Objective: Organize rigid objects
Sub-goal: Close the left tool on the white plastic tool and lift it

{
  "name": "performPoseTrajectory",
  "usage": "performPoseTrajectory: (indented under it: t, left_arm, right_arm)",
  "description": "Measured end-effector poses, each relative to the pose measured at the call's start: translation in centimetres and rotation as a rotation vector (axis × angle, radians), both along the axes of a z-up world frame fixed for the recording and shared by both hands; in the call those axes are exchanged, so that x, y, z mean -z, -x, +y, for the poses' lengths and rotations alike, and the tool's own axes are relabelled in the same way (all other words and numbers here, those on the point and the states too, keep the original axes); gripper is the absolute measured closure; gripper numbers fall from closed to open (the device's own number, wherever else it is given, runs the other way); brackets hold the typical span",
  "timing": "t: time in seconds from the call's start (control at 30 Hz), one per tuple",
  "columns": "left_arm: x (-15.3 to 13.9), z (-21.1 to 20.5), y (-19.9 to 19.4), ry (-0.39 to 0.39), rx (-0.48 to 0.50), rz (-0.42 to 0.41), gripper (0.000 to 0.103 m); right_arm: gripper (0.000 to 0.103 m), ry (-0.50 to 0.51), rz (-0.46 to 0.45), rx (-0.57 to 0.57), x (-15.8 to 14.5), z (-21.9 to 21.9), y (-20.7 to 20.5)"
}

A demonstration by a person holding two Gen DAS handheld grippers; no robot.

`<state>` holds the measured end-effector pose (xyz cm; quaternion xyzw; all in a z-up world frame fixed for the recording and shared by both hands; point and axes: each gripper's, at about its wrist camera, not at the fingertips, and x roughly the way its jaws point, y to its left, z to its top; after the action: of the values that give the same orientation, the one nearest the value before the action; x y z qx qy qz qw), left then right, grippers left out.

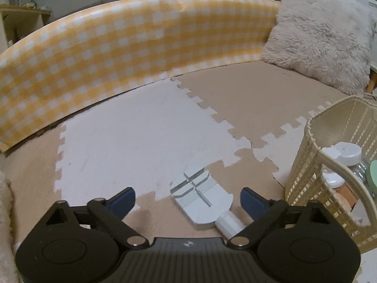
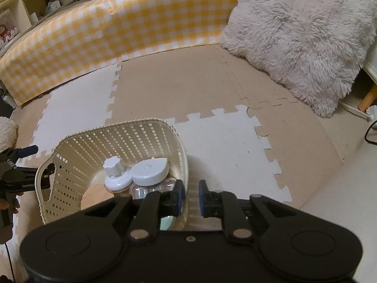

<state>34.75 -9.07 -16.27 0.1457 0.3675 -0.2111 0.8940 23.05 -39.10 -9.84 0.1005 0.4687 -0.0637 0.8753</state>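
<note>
A white flat plastic tool (image 1: 201,197) with grooves and a round white handle lies on the foam mat between the wide-open fingers of my left gripper (image 1: 187,201), untouched. A cream slatted basket (image 1: 329,165) stands at its right and holds white-capped clear bottles (image 1: 346,153). In the right wrist view my right gripper (image 2: 190,194) is shut on the right rim of the basket (image 2: 117,146), one finger inside, one outside. Inside lie a white round lid (image 2: 150,171), a white knobbed cap (image 2: 115,172) and a wooden disc (image 2: 94,195). The left gripper also shows at the left edge (image 2: 21,165).
A yellow checked padded barrier (image 1: 117,54) curves along the back. A fluffy grey cushion (image 2: 301,40) leans at the back right. Tan and white interlocking foam tiles (image 2: 223,141) cover the floor. A shelf unit (image 2: 21,7) stands at the far left, a wooden leg (image 2: 367,96) at right.
</note>
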Motion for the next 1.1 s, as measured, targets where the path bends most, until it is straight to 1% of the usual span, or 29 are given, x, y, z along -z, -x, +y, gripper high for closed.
performPoseTrajectory:
  t: [0.13, 0.27, 0.37, 0.43, 0.5, 0.6, 0.73, 0.77, 0.83, 0.87, 0.9, 0.97, 1.1]
  left_arm:
    - [0.5, -0.3, -0.8, 0.029, 0.041, -0.004, 0.017]
    - [0.7, -0.2, -1.4, 0.066, 0.078, -0.006, 0.017]
    - [0.7, 0.2, -2.0, 0.110, 0.117, 0.006, 0.017]
    - [0.8, 0.4, -2.2, 0.133, 0.146, 0.021, 0.018]
    - [1.2, 0.3, -2.3, 0.139, 0.182, 0.064, 0.019]
    - [1.2, 0.1, -1.8, 0.116, 0.201, 0.063, 0.020]
    - [0.6, 0.7, -1.7, 0.104, 0.207, 0.078, 0.026]
    - [0.5, 0.8, -1.5, 0.087, 0.210, 0.074, 0.030]
    - [0.7, 0.8, -1.3, 0.027, 0.213, 0.064, 0.035]
    - [0.7, 0.9, -1.3, 0.024, 0.218, 0.072, 0.036]
    - [0.7, 1.0, -1.2, 0.027, 0.219, 0.084, 0.036]
    - [0.7, 1.0, -1.1, 0.020, 0.211, 0.080, 0.036]
    - [0.8, 0.4, -1.0, -0.019, 0.226, 0.065, 0.036]
  right_arm:
    - [0.089, 0.005, -0.003, 0.000, 0.0, 0.2, 0.0]
    - [0.089, 0.015, -0.002, -0.010, 0.1, 0.4, -0.1]
    - [0.089, 0.008, -0.008, -0.004, 0.1, 0.4, -0.1]
    - [0.089, 0.009, -0.009, -0.003, 0.1, 0.3, -0.2]
    - [0.089, 0.011, -0.005, -0.004, 0.2, 0.4, -0.3]
    - [0.089, 0.005, -0.005, 0.001, 0.3, 0.2, -0.4]
    - [0.089, 0.000, -0.009, 0.005, 0.3, 0.2, -0.3]
    - [0.089, -0.001, -0.010, 0.005, 0.2, 0.2, -0.3]
    - [0.089, -0.003, -0.011, 0.005, 0.2, 0.2, -0.3]
    - [0.089, -0.004, -0.011, 0.005, 0.2, 0.2, -0.3]
    - [0.089, -0.005, -0.012, 0.005, 0.2, 0.2, -0.3]
    - [0.089, -0.005, -0.013, 0.005, 0.2, 0.2, -0.3]
    - [0.089, -0.004, -0.012, 0.001, 0.1, 0.3, -0.3]
